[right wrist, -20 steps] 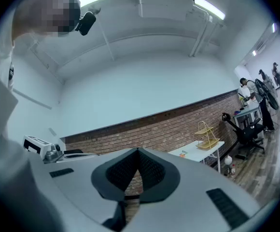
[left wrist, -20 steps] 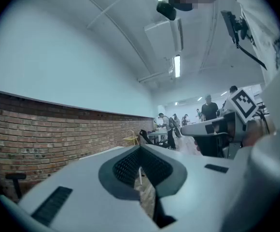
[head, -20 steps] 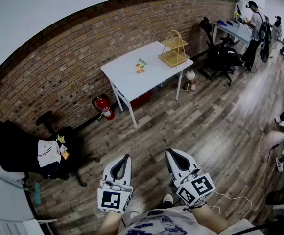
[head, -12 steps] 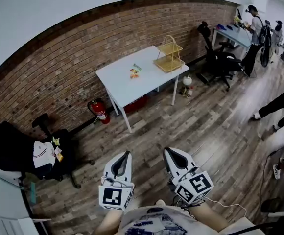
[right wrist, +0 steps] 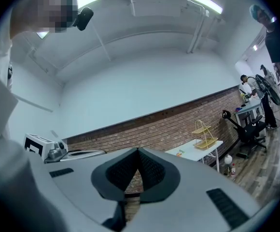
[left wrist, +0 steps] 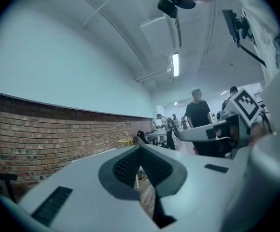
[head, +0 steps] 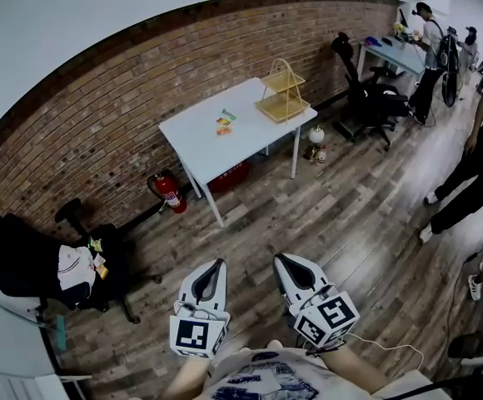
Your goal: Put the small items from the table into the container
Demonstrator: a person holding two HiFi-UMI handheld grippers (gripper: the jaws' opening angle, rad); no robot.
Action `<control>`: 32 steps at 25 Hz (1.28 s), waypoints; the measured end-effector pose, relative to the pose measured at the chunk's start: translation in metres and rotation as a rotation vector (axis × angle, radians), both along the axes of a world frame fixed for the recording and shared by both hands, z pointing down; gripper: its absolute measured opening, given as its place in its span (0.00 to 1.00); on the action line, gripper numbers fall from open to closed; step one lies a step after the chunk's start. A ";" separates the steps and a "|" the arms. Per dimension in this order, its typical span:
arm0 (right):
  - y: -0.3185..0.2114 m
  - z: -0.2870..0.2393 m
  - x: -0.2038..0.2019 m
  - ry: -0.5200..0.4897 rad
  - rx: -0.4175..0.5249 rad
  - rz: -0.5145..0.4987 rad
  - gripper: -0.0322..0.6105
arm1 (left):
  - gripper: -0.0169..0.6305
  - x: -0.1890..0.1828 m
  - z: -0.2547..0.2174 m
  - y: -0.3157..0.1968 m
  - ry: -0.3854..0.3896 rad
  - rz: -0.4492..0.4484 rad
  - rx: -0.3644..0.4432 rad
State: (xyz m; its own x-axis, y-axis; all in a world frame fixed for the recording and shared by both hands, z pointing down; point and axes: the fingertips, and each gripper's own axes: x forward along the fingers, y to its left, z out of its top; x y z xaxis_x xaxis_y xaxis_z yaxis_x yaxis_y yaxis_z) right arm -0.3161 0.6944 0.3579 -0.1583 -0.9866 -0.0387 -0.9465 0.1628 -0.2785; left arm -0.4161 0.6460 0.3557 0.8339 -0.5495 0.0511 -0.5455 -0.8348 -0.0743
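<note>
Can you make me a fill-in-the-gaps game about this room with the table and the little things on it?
The yellow two-tier wire basket stands on the white rectangular table, beside a wall made of ____.
The fire extinguisher on the wooden floor is coloured ____.
The small colourful items lie on the ____, outside the basket.
The left gripper and right gripper both have their jaws ____.
Missing words: brick; red; table; shut.

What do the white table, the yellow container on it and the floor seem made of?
White table: smooth matt top, maybe laminate; thin legs, likely metal.
Yellow container: thin open bars, wire or bamboo, too far to tell.
Floor: grey-brown planks with visible grain, wood or wood-look.
</note>
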 end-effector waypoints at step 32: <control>-0.283 0.027 0.134 -0.013 -0.052 0.011 0.08 | 0.10 0.140 0.025 -0.281 0.000 0.070 -0.013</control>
State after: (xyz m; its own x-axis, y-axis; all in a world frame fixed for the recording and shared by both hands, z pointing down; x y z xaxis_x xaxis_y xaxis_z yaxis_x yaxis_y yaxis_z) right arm -0.1825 0.4113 0.3854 -0.1474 -0.9890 0.0104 -0.9445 0.1376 -0.2983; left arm -0.2766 0.3647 0.3811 0.8704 -0.4889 0.0574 -0.4856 -0.8719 -0.0633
